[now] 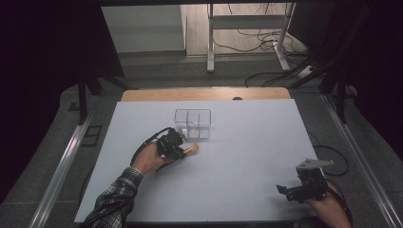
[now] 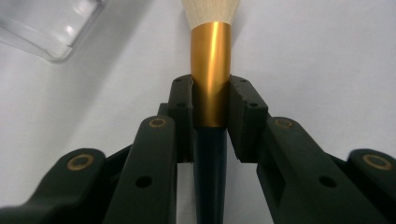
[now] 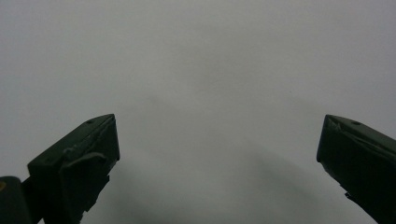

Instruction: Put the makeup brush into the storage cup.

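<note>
Gripping a makeup brush [image 2: 211,60] just beside the clear organizer [image 1: 192,123], left gripper [image 1: 183,148] fingers clamp; right gripper [image 3: 217,154] gapes.

my left sleeve [image 1: 116,199]: dark plaid, buttoned cuff | my left hand-held gripper [image 2: 210,100]: matte black jaws, brass rivets, small screw holes, black looping cable | my right hand-held gripper [image 1: 283,191]: black, grey three-cornered plate on top, black cable

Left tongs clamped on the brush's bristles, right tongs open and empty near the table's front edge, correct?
Not quite. The left tongs are clamped on the brush at its gold ferrule, with the pale bristles sticking out past the jaws; the left gripper view shows this. The rest holds: the right tongs are open and empty over the white table, near its front edge.
</note>
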The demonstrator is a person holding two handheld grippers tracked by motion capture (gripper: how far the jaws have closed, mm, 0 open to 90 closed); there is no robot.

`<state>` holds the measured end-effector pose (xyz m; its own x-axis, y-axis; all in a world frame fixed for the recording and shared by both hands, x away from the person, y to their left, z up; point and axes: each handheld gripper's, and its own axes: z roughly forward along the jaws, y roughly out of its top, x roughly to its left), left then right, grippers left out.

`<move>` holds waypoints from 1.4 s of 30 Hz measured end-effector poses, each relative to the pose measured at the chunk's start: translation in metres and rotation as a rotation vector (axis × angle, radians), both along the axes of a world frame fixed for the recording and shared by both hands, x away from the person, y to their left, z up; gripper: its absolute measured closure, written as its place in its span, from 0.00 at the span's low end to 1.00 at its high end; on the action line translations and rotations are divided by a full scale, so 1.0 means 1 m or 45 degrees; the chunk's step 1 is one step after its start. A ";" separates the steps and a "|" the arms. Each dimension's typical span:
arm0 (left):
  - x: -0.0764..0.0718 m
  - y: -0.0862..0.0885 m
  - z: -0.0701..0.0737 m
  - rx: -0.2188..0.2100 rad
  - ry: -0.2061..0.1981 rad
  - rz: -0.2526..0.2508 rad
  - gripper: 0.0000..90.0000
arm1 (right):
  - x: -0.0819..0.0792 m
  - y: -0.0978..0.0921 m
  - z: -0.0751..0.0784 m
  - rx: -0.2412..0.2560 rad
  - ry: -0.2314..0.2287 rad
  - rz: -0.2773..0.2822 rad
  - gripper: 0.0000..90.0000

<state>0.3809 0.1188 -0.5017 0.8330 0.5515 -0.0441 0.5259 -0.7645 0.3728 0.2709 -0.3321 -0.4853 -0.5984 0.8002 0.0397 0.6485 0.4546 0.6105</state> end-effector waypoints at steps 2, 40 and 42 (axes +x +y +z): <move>-0.002 0.000 0.001 -0.013 -0.010 0.007 0.81 | 0.000 0.000 0.000 0.001 -0.002 0.000 0.00; -0.029 0.021 0.026 -0.196 -0.118 0.088 0.81 | 0.000 0.000 0.001 0.020 -0.016 0.002 0.00; -0.031 0.022 0.027 -0.203 -0.126 0.093 0.81 | 0.000 0.000 0.001 0.019 -0.017 0.002 0.00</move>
